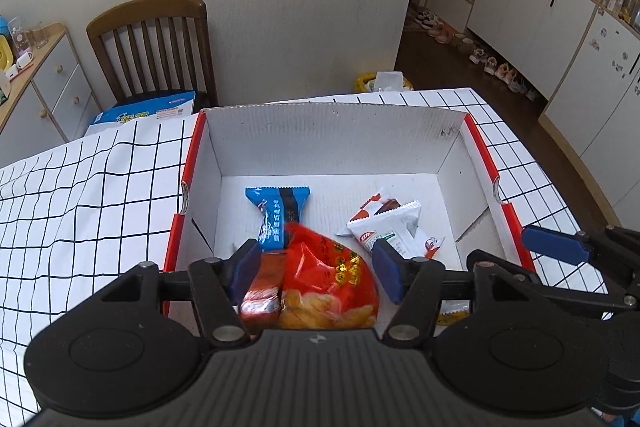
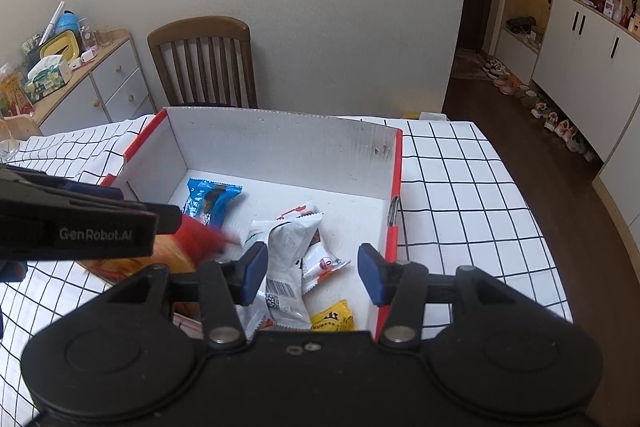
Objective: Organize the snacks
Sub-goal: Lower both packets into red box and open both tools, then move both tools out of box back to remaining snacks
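The table (image 1: 72, 195), under its white cloth with the black grid, carried a big open cardboard box (image 1: 328, 143), white inside and red along the rims, and that box was where the snacks were going. A wooden chair (image 1: 156, 47) stood behind it against the wall, well clear of the work.

Both grippers hung over the near end of the box, angled down into it. The left gripper (image 1: 316, 269) had its jaws spread, and the red snack bag (image 1: 328, 287) lay between them, blurred at its top, with no pad pressing on it as far as I could see; I judged it was just being let go. The right gripper (image 2: 312, 273) stood spread too, over the white packets (image 2: 288, 259), gripping nothing. A blue packet (image 1: 278, 215) lay farther back on the box floor, and a small yellow packet (image 2: 334, 317) sat by the near right wall.

So the step in hand looked like dropping off. The next move, to my eye, called for lifting both tools straight up and out before swinging away. The side walls stood close to the outer fingers, and the two grippers were near each other, so sideways room was tight; above the box it was free.
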Demonstrator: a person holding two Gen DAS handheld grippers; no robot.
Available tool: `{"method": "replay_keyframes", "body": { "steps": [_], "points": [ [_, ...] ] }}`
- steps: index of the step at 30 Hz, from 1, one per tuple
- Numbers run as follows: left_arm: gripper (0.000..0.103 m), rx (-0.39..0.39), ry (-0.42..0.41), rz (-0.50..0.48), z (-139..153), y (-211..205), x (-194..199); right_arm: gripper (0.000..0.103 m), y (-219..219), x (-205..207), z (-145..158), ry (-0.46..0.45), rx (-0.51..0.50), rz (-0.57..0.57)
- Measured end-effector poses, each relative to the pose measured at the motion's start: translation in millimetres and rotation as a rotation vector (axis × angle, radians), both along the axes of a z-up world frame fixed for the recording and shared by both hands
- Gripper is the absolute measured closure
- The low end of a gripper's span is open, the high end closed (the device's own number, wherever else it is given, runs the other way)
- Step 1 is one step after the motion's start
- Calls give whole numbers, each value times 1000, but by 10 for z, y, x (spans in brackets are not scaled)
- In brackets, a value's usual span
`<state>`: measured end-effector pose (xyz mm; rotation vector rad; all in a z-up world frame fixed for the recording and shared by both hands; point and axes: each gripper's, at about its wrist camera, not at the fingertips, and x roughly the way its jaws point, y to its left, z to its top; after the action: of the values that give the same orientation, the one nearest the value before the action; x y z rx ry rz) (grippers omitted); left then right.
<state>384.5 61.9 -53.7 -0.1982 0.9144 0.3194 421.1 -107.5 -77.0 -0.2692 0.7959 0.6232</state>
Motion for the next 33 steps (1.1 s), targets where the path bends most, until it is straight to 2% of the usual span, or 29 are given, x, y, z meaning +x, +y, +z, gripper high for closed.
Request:
{"method": "replay_keyframes", "body": {
  "steps": [4, 15, 33],
  "points": [
    [42, 25, -2, -5, 19, -23, -31, 54, -19, -6, 5, 2, 2, -2],
    [42, 33, -26, -22, 157, -50, -251, 53, -72, -181, 147, -8, 27, 9],
    [42, 38, -87, -56, 489, -180, -1017, 42, -262, -828, 481, -31, 101, 14]
  ]
}}
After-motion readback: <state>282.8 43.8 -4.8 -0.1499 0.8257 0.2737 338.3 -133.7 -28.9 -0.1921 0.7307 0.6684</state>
